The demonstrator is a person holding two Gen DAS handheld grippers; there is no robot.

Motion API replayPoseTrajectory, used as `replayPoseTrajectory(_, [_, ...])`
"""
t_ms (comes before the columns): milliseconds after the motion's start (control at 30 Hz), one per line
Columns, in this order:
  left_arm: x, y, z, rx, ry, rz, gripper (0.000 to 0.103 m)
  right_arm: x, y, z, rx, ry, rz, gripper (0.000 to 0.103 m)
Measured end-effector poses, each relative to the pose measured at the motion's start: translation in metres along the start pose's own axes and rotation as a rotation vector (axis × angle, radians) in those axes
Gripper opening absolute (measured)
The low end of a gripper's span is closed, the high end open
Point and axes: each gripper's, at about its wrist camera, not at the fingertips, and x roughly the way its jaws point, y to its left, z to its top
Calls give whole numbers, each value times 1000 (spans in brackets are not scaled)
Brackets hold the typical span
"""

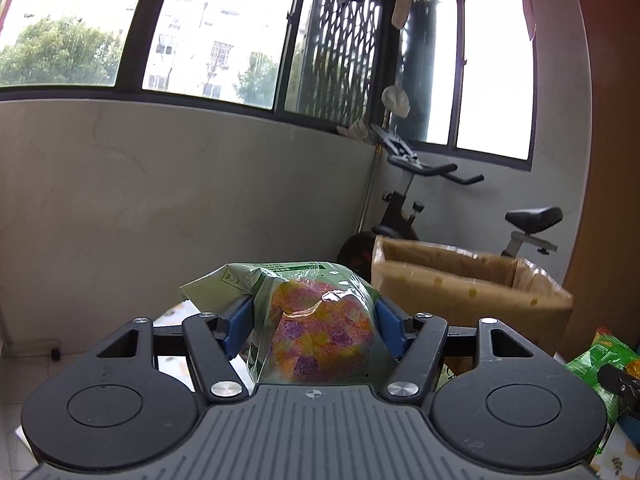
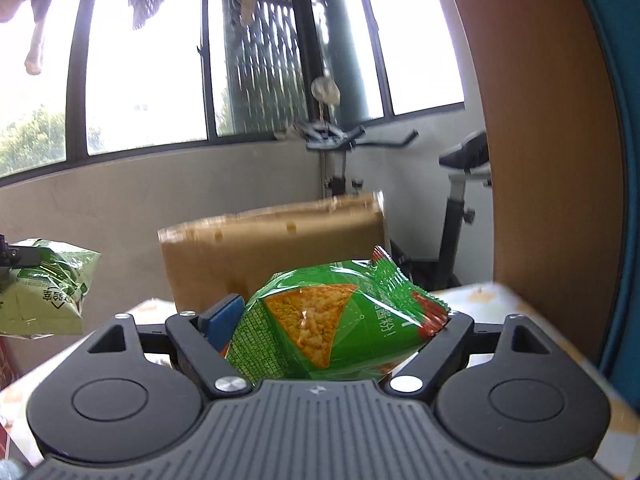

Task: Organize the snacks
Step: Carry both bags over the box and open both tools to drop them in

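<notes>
Left wrist view: left tongs (image 1: 316,322) clamp a pale-green snack bag (image 1: 320,320); right tongs (image 2: 332,320) clamp a crinkled green chip bag (image 2: 340,320).

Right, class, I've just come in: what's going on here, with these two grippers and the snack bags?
A person is sorting snacks with a handheld gripper in each hand. The left gripper is clamped on a pale green bag of pink, orange and purple snacks. The right gripper holds a bright green chip bag. Both bags are held up in the air, above the patterned table. An open cardboard box stands just ahead, probably where the bags will go. Neither bag is in it yet.
</notes>
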Motion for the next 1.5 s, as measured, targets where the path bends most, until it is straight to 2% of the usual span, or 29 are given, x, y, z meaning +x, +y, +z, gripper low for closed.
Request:
replayPoseTrajectory(167, [7,-16,24,16,-52,-28,68,2,0,31,-14,-81,20,84])
replayPoseTrajectory(367, [22,-30,37,33,-67,-44,68,16,0,58,-23,-134,37,84])
replayPoseTrajectory(567, [50,-49,54,64,-89,-81,68,45,-7,83,-22,-173,43,84])
replayPoseTrajectory(733, [85,-72,63,113,-99,-132,68,84,-13,95,-40,-169,46,84])
replayPoseTrajectory(933, [137,-100,66,172,-75,-198,68,146,-18,100,-56,-121,56,84])
replayPoseTrajectory(1100, [181,-121,62,234,-28,-219,68,196,-19,95,-69,-41,59,84])
replayPoseTrajectory(1267, [214,-135,54,293,55,-229,69,226,-20,85,-81,51,61,85])
replayPoseTrajectory(1400, [233,-137,44,301,139,-255,70,240,-26,77,-75,123,59,87])
replayPoseTrajectory(1500, [240,-133,39,279,183,-286,79,245,-36,72,-30,179,54,90])
